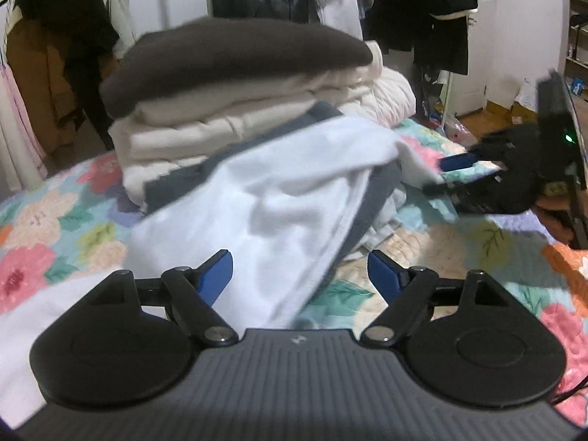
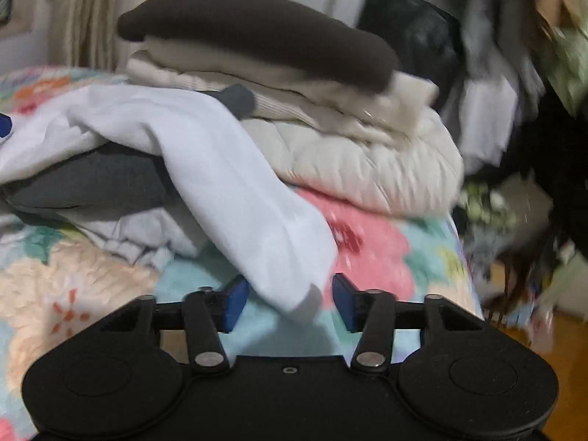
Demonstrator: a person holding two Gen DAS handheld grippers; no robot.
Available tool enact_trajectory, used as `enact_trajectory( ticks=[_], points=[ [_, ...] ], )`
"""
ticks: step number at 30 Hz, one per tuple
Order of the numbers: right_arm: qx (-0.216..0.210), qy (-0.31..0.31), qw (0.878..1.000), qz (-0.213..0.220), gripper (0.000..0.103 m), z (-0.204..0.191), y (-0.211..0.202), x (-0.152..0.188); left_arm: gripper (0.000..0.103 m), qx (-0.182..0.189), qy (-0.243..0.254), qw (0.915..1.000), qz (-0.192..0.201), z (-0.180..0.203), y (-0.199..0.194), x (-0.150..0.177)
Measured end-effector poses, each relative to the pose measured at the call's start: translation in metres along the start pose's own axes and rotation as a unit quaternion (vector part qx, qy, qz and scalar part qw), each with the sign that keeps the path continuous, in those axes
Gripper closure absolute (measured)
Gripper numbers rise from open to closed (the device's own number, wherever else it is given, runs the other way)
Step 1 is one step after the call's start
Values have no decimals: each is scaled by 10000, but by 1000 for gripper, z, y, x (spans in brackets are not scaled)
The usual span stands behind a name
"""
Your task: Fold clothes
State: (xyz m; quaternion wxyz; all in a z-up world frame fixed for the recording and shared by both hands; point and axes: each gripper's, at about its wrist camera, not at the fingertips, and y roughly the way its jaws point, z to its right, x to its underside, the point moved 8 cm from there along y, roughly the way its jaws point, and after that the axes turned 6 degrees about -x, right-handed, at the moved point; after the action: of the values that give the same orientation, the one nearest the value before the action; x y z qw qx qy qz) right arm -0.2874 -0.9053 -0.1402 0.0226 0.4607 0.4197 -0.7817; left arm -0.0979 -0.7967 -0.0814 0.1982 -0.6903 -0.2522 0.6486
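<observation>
Lying loose between both grippers: white garment [image 1: 264, 202]
Left gripper [image 1: 299, 270] is gaping wide, gripping nothing; right gripper [image 2: 284, 299] is standing half-open, pads clear.

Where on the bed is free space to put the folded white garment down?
Bare floral bedspread lies in front of the white garment; another patch sits between it and the right gripper. Behind is crowded: the folded stack fills it.

We see a bed with a floral quilt [image 1: 55, 228] carrying everything. Directly on it: a cream padded blanket [image 2: 367, 169] under a folded stack, a loose white garment [image 1: 264, 213] draped over a dark grey garment [image 2: 92, 180], and crumpled light-grey cloth [image 2: 139, 235] beside it.
</observation>
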Motion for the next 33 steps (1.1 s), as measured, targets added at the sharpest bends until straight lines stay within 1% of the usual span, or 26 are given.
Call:
enact_trajectory(
  ticks=[1, 2, 4, 5, 7, 8, 9, 10, 11, 13, 14, 16, 17, 18, 20, 21, 22, 23, 24, 25, 26, 27, 29, 31, 32, 33],
  points=[
    [88, -128, 9999, -16, 102, 2, 2, -5, 23, -64, -86, 9999, -17, -1, 3, 1],
    [146, -116, 9997, 130, 102, 7, -3, -11, 23, -135, -178, 9997, -27, -2, 6, 2],
    [74, 188, 9981, 583, 102, 26, -24, -26, 24, -228, -408, 9989, 10, -10, 7, 1],
    [-27, 415, 9960, 796, 102, 39, -36, -32, 24, -225, -555, 9982, 37, -15, 6, 0],
    [-77, 719, 9894, 1261, 103, 64, -62, -45, 24, -79, -906, 9958, 86, -25, 3, -3],
    [-48, 762, 9873, 1390, 103, 74, -71, -50, 24, -11, -1029, 9946, 121, -29, 2, -5],
    [-91, 737, 9869, 1430, 102, 80, -78, -57, 24, 26, -1102, 9938, 154, -33, 2, -6],
    [-168, 671, 9876, 1409, 102, 83, -82, -62, 25, 48, -1137, 9934, 159, -34, 2, -8],
    [-106, 509, 9899, 1320, 102, 85, -81, -66, 25, 67, -1164, 9931, 157, -35, 2, -8],
    [237, 266, 9944, 996, 90, 91, -65, -68, 25, 88, -1208, 9926, 95, -36, 4, -7],
    [414, 148, 9956, 828, 88, 94, -57, -68, 24, 101, -1228, 9924, 54, -36, 5, -6],
    [605, 248, 9972, 375, 87, 106, -32, -61, 23, 165, -1244, 9921, -34, -36, 4, -1],
    [767, 349, 9963, 154, 85, 113, -21, -54, 23, 205, -1251, 9919, -75, -36, 4, 1],
    [1030, 510, 9934, -36, 83, 120, -13, -47, 23, 235, -1262, 9917, -114, -37, 2, 3],
    [1246, 1106, 9859, -185, 78, 131, -9, -33, 23, 281, -1280, 9912, -159, -39, -5, 7],
    [1165, 1626, 9795, -222, 73, 137, -9, -23, 23, 309, -1293, 9910, -180, -39, -9, 8],
    [952, 2161, 9715, -200, 72, 139, -11, -14, 23, 315, -1320, 9905, -237, -40, -12, 10],
    [720, 2685, 9604, -167, 72, 140, -14, -5, 23, 315, -1350, 9899, -305, -40, -16, 12],
    [314, 3331, 9423, -123, 71, 138, -16, 5, 23, 279, -1391, 9892, -370, -41, -19, 15],
    [-143, 3926, 9196, -82, 71, 131, -18, 17, 23, 251, -1448, 9883, -399, -42, -22, 18],
    [-601, 4489, 8916, -41, 70, 124, -19, 28, 23, 236, -1537, 9870, -414, -45, -25, 20],
    [-1102, 4985, 8598, -74, 70, 109, -14, 39, 23, 231, -1672, 9847, -427, -47, -28, 23],
    [-1744, 5566, 8121, -145, 68, 86, -3, 49, 23, 275, -1980, 9788, -448, -53, -33, 30],
    [-2241, 6090, 7608, 8, 65, 67, 7, 50, 23, 350, -2211, 9735, -460, -57, -38, 36],
    [-2481, 6336, 7328, 92, 60, 59, 11, 49, 23, 353, -2293, 9715, -493, -60, -39, 40],
    [-2537, 6517, 7145, 198, 47, 55, 15, 48, 23, 328, -2364, 9697, -525, -63, -41, 43]
  ],
)
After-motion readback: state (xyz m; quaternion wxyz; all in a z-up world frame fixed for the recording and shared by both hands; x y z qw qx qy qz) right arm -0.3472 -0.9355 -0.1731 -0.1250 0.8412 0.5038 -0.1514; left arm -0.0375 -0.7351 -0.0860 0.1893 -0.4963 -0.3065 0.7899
